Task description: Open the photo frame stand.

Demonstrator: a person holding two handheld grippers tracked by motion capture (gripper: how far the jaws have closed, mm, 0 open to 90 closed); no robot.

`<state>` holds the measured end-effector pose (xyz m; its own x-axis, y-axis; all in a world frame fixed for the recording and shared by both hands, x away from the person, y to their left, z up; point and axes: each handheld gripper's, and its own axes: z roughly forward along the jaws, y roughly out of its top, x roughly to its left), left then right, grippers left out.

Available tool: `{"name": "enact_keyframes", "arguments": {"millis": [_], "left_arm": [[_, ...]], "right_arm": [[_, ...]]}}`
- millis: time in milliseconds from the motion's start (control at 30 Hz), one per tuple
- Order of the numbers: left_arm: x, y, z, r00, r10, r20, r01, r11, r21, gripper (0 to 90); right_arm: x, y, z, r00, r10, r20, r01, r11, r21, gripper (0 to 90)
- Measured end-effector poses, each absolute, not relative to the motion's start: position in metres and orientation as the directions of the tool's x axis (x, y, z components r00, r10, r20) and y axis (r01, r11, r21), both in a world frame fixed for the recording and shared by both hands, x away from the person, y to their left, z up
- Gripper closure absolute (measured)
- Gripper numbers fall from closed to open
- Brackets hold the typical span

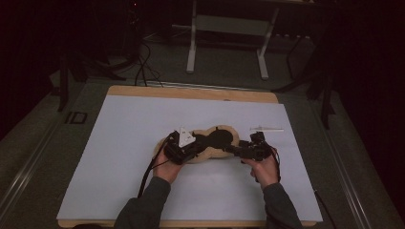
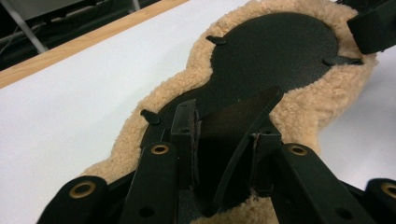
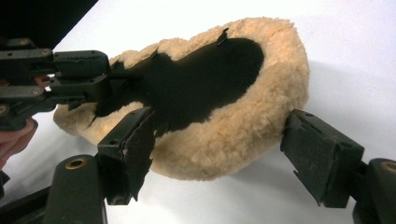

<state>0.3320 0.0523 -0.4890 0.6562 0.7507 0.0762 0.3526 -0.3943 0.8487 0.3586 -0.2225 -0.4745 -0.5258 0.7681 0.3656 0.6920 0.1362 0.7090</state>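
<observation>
Jaws first: the left gripper (image 2: 223, 154) has its jaws pinched onto a black flap (image 2: 238, 135) that lifts from the near end of the fleece insole (image 1: 200, 143), a firm hold. The right gripper (image 3: 224, 154) has its jaws spread wide around the insole's rounded far end, pads clear of the fleece, holding nothing. The insole, tan fleece with a black top face, lies flat in the middle of the white sheet (image 1: 119, 143) covering the wooden counter (image 1: 191, 92). A small white strip (image 1: 266, 129) lies just beyond the right gripper. Behind the counter, a dim room with a white metal stand (image 1: 229, 28).
</observation>
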Motion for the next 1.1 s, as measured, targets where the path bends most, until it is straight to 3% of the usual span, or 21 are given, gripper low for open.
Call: {"name": "enact_keyframes", "arguments": {"millis": [500,667,1100], "left_arm": [[0.33,0.058,-0.491,0.644,0.764,0.047,0.351,-0.349,0.869,70.9],[0.329,0.062,-0.49,0.64,0.767,0.034,0.346,-0.327,0.879,71.2],[0.321,0.066,-0.493,0.659,0.751,0.048,0.308,-0.327,0.894,72.3]], "right_arm": [[0.368,-0.215,-0.475,-0.49,0.777,0.396,0.736,0.125,0.665,24.8],[0.371,-0.213,-0.476,-0.476,0.756,0.45,0.759,0.094,0.644,23.9],[0.376,-0.207,-0.477,-0.461,0.739,0.491,0.782,0.076,0.619,28.4]]}}
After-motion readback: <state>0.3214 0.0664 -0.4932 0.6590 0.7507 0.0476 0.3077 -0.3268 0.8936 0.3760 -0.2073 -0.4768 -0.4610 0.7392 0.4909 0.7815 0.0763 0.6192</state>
